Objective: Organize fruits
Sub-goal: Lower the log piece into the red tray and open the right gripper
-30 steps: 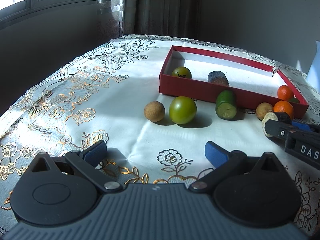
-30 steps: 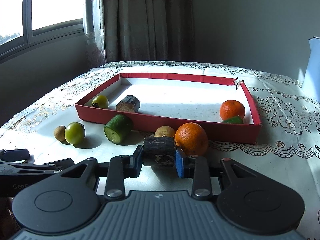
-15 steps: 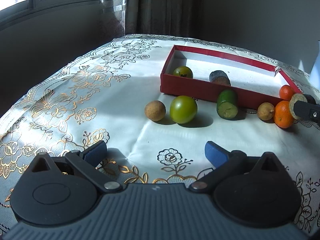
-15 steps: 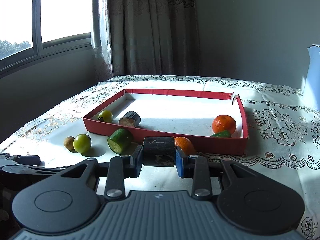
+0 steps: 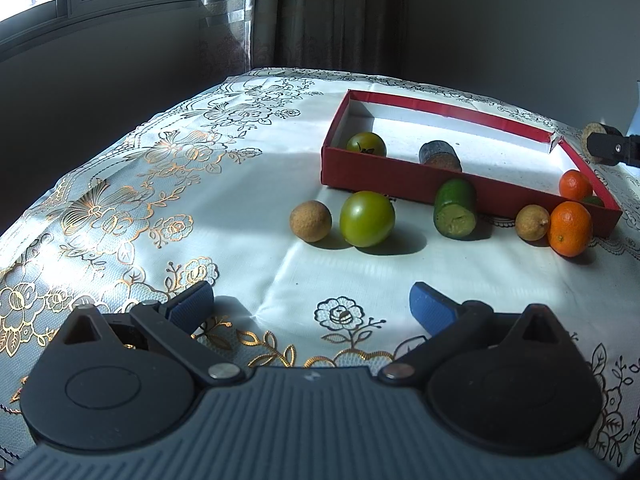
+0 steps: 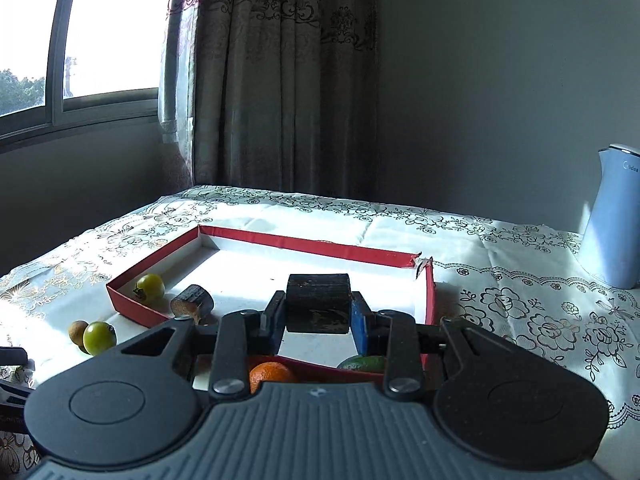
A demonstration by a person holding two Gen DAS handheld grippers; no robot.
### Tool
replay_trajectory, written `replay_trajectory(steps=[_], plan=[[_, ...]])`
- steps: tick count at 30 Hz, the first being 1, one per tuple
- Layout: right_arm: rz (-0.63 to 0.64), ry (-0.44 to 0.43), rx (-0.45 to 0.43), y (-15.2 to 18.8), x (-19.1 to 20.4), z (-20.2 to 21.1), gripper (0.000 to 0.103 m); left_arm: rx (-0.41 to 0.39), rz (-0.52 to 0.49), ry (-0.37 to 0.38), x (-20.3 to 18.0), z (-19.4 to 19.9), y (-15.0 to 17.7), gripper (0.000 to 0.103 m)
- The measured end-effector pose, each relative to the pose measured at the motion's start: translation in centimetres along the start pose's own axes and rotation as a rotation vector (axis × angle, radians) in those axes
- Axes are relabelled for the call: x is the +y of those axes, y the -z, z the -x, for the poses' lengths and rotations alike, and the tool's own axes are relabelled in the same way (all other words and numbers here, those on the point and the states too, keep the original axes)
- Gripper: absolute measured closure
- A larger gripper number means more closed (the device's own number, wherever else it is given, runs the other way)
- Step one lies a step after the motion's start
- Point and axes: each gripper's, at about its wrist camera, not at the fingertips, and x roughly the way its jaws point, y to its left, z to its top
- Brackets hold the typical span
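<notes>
Right tongs (image 6: pixel 318 316) squeezing a dark log piece (image 6: pixel 318 304) above the red box (image 6: pixel 304 245), left tongs (image 5: pixel 310 306) wide open, holding nothing, over the desk (image 5: pixel 256 208).

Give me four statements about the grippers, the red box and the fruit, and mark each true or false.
1. The right gripper clamps a dark cylinder. True.
2. The left gripper holds the big green tomato. False: it is open and empty; the tomato lies on the tablecloth.
3. The red box contains a small green tomato. True.
4. The cucumber piece lies inside the box. False: it lies outside, by the front wall.
</notes>
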Motion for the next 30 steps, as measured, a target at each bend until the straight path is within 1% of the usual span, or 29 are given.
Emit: replay_trajectory(steps=[7,14,17,22,23,27,30], plan=[[-0.033,-0.004,0.097,0.5,-0.4,-4.7,0.071,0.000,0.000,0.000,0.0,0.0,0.0,0.000],[-0.021,-0.004,0.153,1.4,-0.2,-6.5,0.071,0.000,0.000,0.000,0.0,0.0,0.0,0.000],[-0.039,-0.009,0.190,1.7,-0.5,-7.5,0.070,0.000,0.000,0.000,0.0,0.0,0.0,0.000],[-0.060,-0.020,0.196,1.8,-0.9,-7.5,0.070,0.000,0.000,0.000,0.0,0.0,0.0,0.000],[-0.065,-0.017,0.197,1.8,-1.0,-7.5,0.068,0.000,0.000,0.000,0.0,0.0,0.0,0.000],[-0.070,-0.013,0.196,1.9,-1.2,-7.5,0.065,0.000,0.000,0.000,0.0,0.0,0.0,0.000],[-0.061,-0.016,0.194,1.9,-1.1,-7.4,0.061,0.001,0.000,0.000,0.0,0.0,0.0,0.000]])
